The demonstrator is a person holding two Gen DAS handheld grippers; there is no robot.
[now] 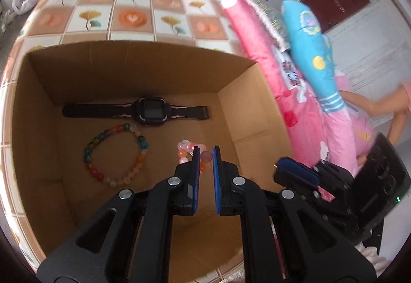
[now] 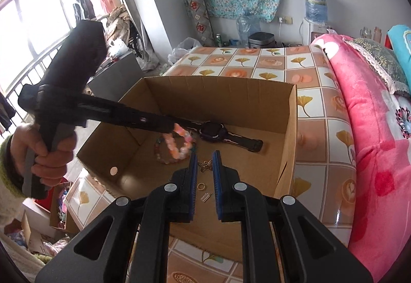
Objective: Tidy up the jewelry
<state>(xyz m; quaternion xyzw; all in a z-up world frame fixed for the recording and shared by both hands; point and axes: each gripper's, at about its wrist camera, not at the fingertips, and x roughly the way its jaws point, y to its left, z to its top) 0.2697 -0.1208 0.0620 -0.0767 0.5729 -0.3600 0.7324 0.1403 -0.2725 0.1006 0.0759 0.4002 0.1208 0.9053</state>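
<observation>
Cardboard box (image 1: 143, 72) sits open on a bed w/ a tiled flower-pattern cover (image 1: 133, 15); pink blanket (image 1: 257, 33) and blue pillow (image 1: 308, 33) piled along the bed's right side. Inside box, on the floor: black watch (image 1: 147, 110) lying flat, strap stretched out, near the back wall; multicolour bead bracelet (image 1: 115, 154) lying in a ring just in front of the watch, apart from it. Left gripper (image 1: 206, 152) is over the box, jaws nearly closed and pinching a pink bead bracelet (image 1: 190, 154); one bead sits betw. the blue pads, the rest of the loop hangs to the left of the tips (right wrist view confirms the loop dangling from the tips above the box floor (image 2: 177, 144)). Person's hand (image 2: 43, 152) grips the left tool's handle, green cuff at the wrist. Right gripper (image 2: 205, 162) hovers over the box's near part, jaws nearly closed, nothing seen betw. the pads. Below its tips, on box floor: small butterfly charm (image 2: 205, 166), a small gold ring (image 2: 201, 186), a tiny silver piece (image 2: 206, 197); type of that last item cannot be told. Room clutter behind: water jugs, floral cloth on wall.
</observation>
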